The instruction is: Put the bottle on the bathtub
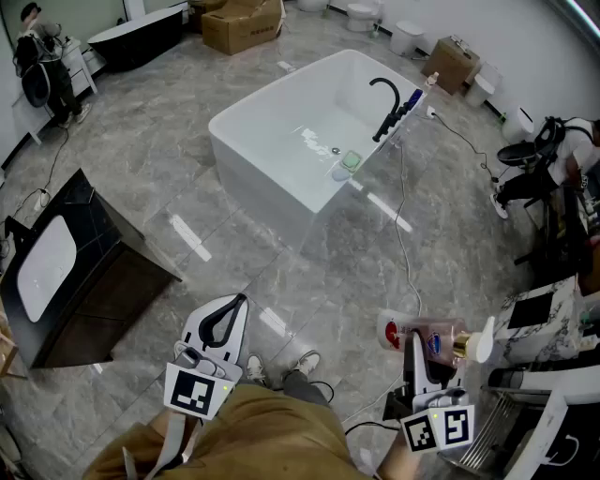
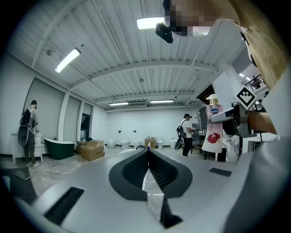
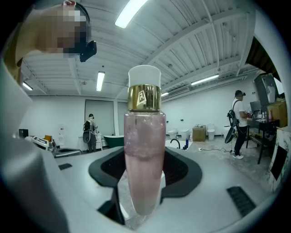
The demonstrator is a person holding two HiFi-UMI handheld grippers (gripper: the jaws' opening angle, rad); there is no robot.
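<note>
A white bathtub (image 1: 281, 141) with a black faucet (image 1: 389, 105) stands on the grey floor ahead of me. My right gripper (image 1: 413, 343) is low at the right, shut on a clear pink bottle (image 1: 427, 337) with a gold collar and white cap. The bottle lies sideways there, well short of the tub. In the right gripper view the bottle (image 3: 144, 132) stands between the jaws of the right gripper (image 3: 144, 159). My left gripper (image 1: 238, 302) is at the lower left, shut with nothing in it; its jaws meet at the tip (image 2: 148, 153). The left gripper view shows the bottle (image 2: 213, 127) at the right.
A black vanity with a white basin (image 1: 70, 272) stands to the left. A cable (image 1: 403, 234) runs across the floor right of the tub. Cardboard boxes (image 1: 242, 23), a dark tub (image 1: 141, 36) and a person (image 1: 45, 66) are at the back. A cluttered counter (image 1: 548, 314) is at the right.
</note>
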